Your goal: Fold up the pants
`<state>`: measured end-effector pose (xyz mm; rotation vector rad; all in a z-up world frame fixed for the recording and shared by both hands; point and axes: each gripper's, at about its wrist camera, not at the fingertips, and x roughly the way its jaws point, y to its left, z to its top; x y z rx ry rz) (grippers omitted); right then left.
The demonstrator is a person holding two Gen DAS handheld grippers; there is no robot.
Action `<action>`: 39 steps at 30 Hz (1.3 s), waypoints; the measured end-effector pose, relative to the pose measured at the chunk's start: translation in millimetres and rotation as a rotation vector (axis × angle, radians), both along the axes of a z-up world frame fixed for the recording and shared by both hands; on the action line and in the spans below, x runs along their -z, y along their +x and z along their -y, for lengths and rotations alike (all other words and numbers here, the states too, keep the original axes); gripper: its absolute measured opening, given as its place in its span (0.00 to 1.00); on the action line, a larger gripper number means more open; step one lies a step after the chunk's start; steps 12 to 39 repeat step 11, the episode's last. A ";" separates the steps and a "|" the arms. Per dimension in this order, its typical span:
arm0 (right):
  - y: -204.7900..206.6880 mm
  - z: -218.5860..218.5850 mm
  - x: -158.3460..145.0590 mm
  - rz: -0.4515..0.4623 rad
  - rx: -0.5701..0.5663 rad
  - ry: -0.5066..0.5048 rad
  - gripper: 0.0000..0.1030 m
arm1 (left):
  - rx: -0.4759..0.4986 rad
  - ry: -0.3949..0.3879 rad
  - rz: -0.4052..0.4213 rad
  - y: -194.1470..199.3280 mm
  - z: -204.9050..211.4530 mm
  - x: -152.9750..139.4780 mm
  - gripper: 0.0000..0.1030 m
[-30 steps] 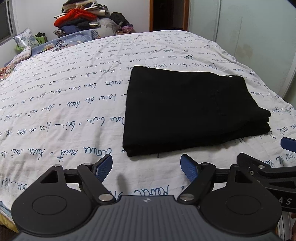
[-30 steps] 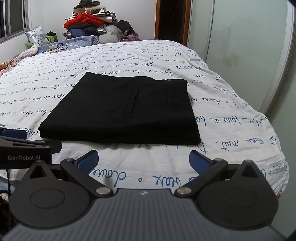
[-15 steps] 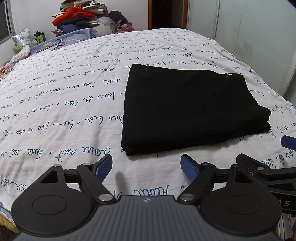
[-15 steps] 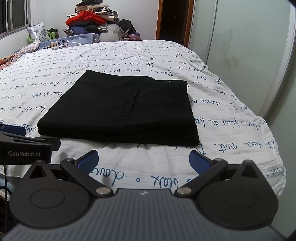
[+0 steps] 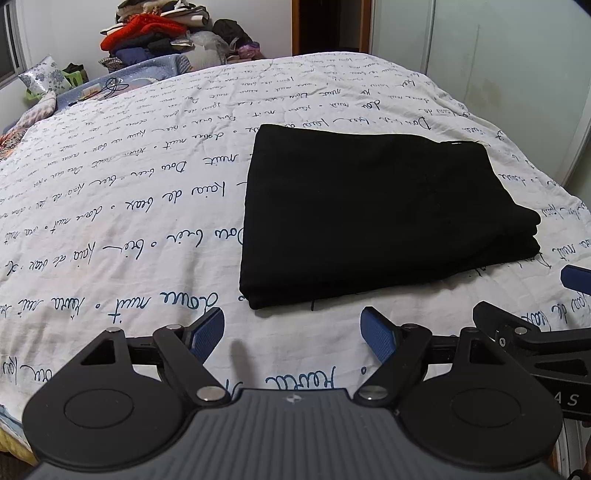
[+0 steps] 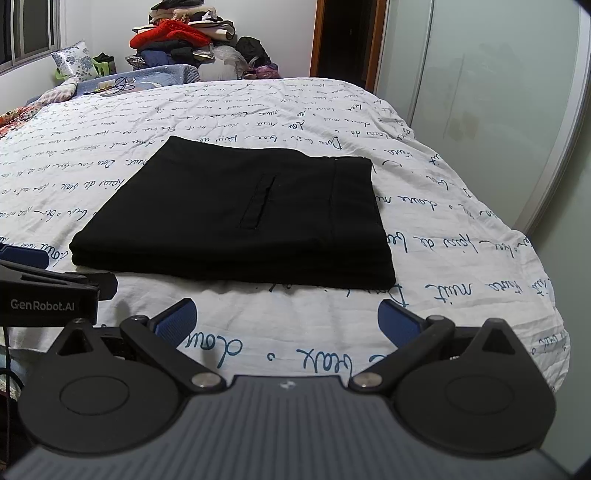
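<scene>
Nearest, the left gripper (image 5: 293, 328) and right gripper (image 6: 288, 319) each stood wide open with nothing between the blue pads, above bare bedspread (image 5: 110, 221); each was cut off at the frame edge in the other's view. Beyond lay one pair of black pants (image 6: 240, 218), folded into a flat rectangle, its layers hard to count. Farthest, a clothes pile (image 6: 181, 40), its items indistinct.

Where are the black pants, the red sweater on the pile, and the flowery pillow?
black pants (image 6: 236, 218): right wrist view, middle of the folded top layer.
red sweater (image 6: 166, 35): right wrist view, its bright front in the clothes pile.
flowery pillow (image 5: 44, 75): left wrist view, centre of its patterned face.
</scene>
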<state>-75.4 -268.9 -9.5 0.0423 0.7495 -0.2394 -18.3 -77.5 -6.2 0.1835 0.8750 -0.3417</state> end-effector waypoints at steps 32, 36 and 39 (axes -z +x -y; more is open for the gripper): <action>-0.1 -0.5 0.2 -0.001 -0.001 -0.001 1.00 | 0.014 0.018 0.024 -3.3 2.1 0.6 0.78; -0.1 -0.5 0.2 -0.001 -0.001 -0.001 1.00 | 0.014 0.018 0.024 -3.3 2.1 0.6 0.78; -0.1 -0.5 0.2 -0.001 -0.001 -0.001 1.00 | 0.014 0.018 0.024 -3.3 2.1 0.6 0.78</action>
